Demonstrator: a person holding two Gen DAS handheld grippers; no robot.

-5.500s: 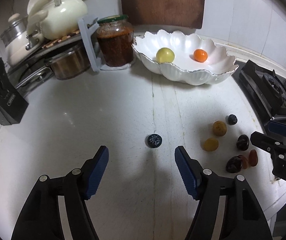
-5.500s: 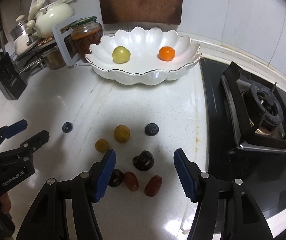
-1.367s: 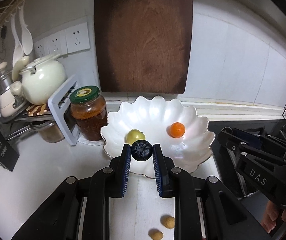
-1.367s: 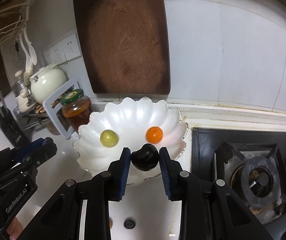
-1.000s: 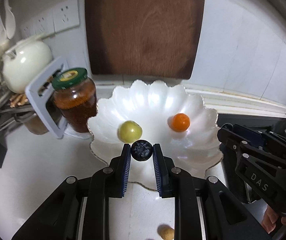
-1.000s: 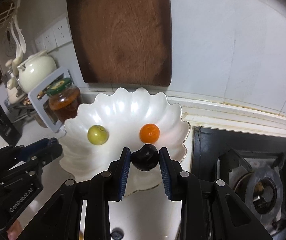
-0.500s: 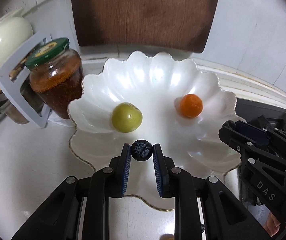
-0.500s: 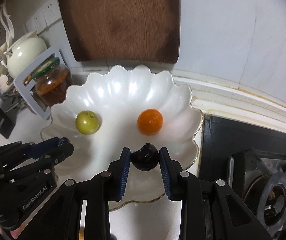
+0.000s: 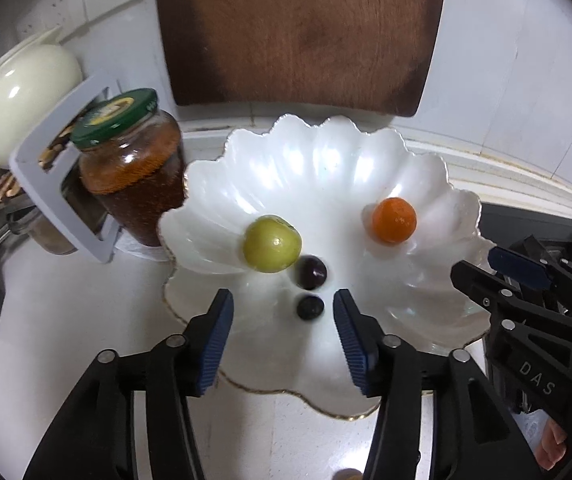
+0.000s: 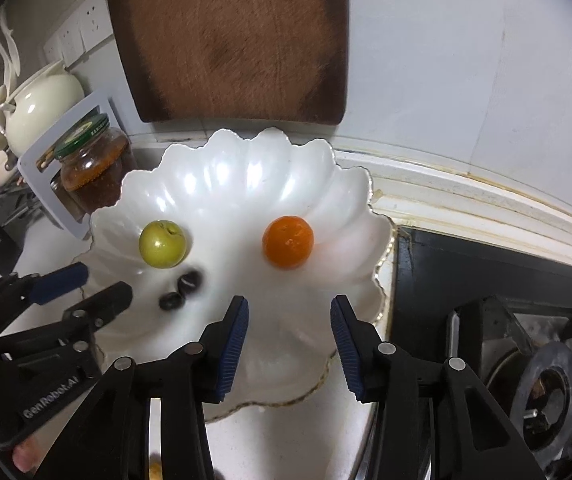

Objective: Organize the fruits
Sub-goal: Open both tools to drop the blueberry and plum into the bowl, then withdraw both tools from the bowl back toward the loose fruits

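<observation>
My left gripper (image 9: 281, 312) and right gripper (image 10: 289, 316) above the scalloped white bowl (image 9: 326, 168), jaws just spread and empty, blueberry (image 9: 310, 307) and dark plum (image 9: 312, 273) lying in it beside the green fruit (image 9: 272, 244), orange (image 9: 394, 220) further right

White scalloped bowl (image 9: 426, 168) gold-edged; in it green fruit (image 9: 271, 244), orange fruit (image 9: 394, 220), two dark fruits (image 9: 312, 272). Beside bowl, green-lidded jar (image 9: 129, 160), brown contents. Claw pads (image 9: 215, 340) ribbed blue.

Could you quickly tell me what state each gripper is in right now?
Left gripper: open, just released; blueberry lies loose in the bowl.
Right gripper: open, empty.
</observation>
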